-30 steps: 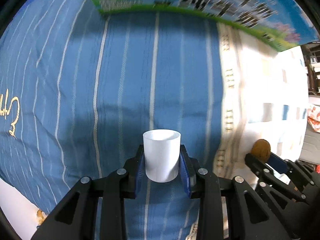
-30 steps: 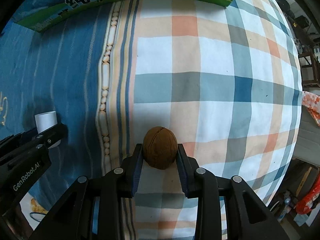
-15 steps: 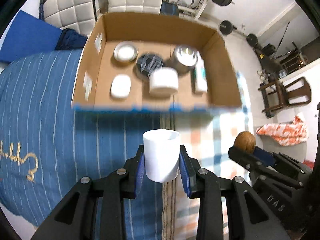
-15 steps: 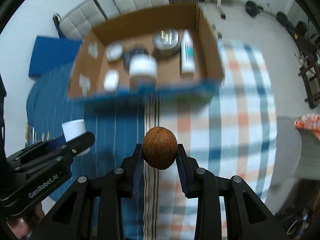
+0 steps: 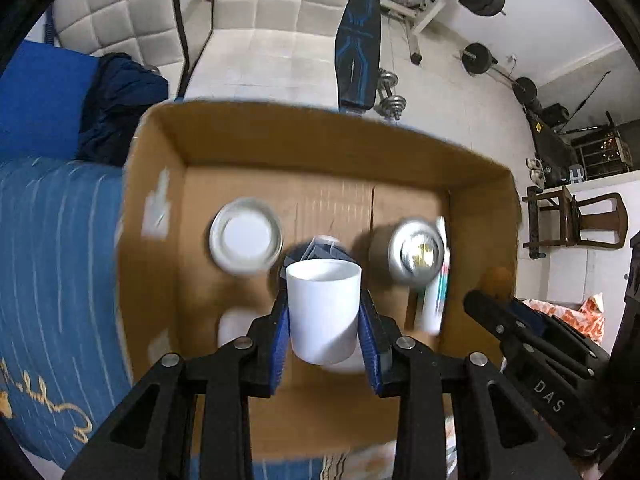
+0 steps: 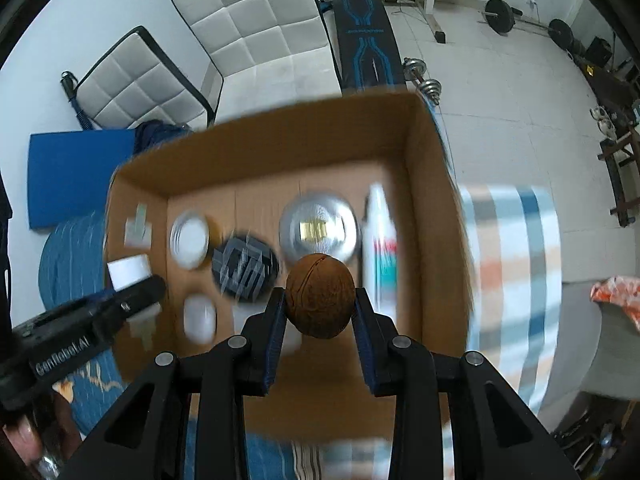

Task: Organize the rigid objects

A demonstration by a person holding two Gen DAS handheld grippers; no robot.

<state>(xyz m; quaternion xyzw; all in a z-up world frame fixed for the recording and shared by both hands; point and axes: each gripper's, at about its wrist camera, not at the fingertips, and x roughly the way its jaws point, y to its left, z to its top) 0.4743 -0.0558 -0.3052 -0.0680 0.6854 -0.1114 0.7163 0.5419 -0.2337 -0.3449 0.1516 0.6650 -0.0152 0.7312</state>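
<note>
My left gripper (image 5: 323,316) is shut on a white cup (image 5: 323,308) and holds it upright above the open cardboard box (image 5: 160,152). My right gripper (image 6: 320,304) is shut on a brown walnut-like ball (image 6: 320,294), also above the box (image 6: 432,168). The white cup (image 6: 129,271) and left gripper show at the left of the right wrist view. The brown ball (image 5: 496,280) and right gripper show at the right of the left wrist view.
Inside the box lie a round white-lidded tin (image 5: 246,240), a silver can (image 5: 416,250), a white tube (image 6: 380,240), a dark round object (image 6: 245,268) and a small white case (image 6: 199,318). The box sits on a blue and plaid bedspread (image 5: 52,264). White chairs (image 6: 256,32) and gym gear (image 6: 364,40) stand behind.
Both grippers rose from just over the bedspread and moved forward over the box, each still holding its object. The box now fills the middle of both views.
</note>
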